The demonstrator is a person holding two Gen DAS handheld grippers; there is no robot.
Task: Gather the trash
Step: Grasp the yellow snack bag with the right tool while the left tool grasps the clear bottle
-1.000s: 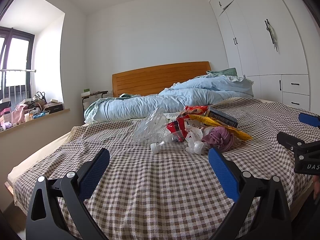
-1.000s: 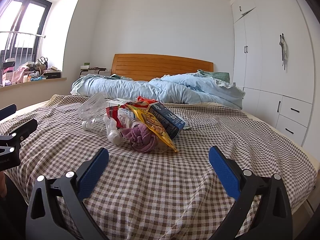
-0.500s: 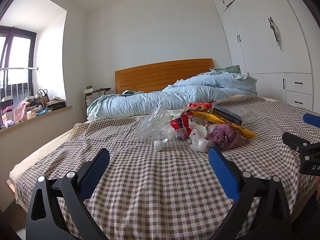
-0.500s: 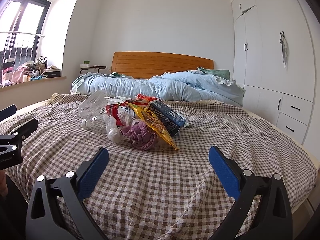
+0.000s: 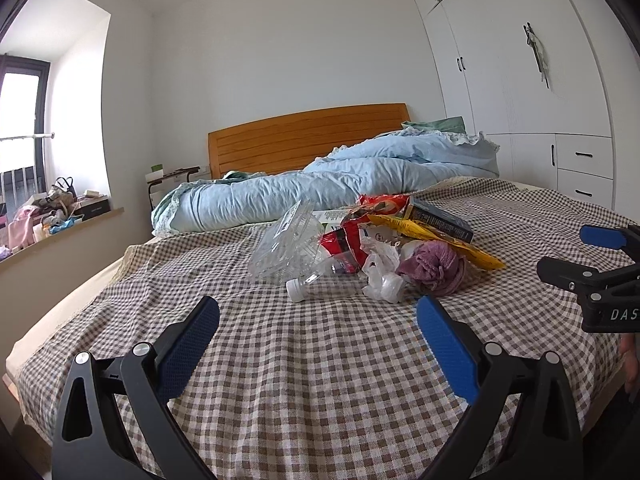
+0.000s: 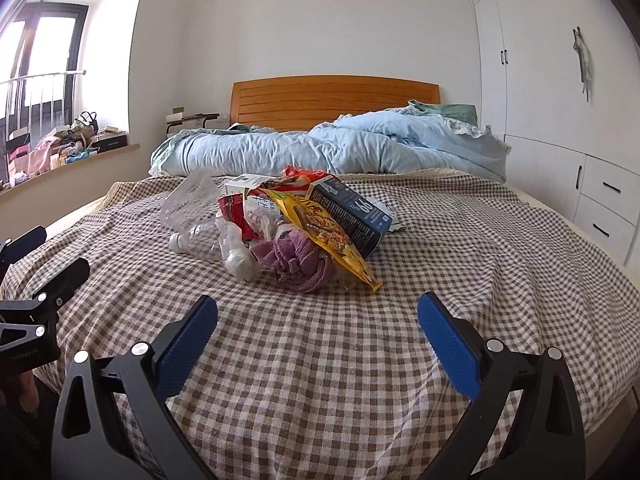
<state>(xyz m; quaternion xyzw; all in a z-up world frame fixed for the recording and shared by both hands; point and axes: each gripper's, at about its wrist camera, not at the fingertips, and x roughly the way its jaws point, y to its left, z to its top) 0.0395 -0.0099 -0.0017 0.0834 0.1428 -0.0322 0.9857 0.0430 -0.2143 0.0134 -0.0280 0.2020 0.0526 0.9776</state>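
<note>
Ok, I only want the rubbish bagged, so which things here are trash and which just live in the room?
Trash, piled mid-bed:
clear plastic bottle
crumpled clear container
yellow snack bag
red wrapper
dark blue carton
white plastic scrap

Not the job:
blue duvet
wardrobe
windowsill clutter

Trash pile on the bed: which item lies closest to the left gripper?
The clear plastic bottle, lying on its side with its white cap toward the left gripper. The crumpled white plastic and purple cloth sit slightly farther right.
</note>
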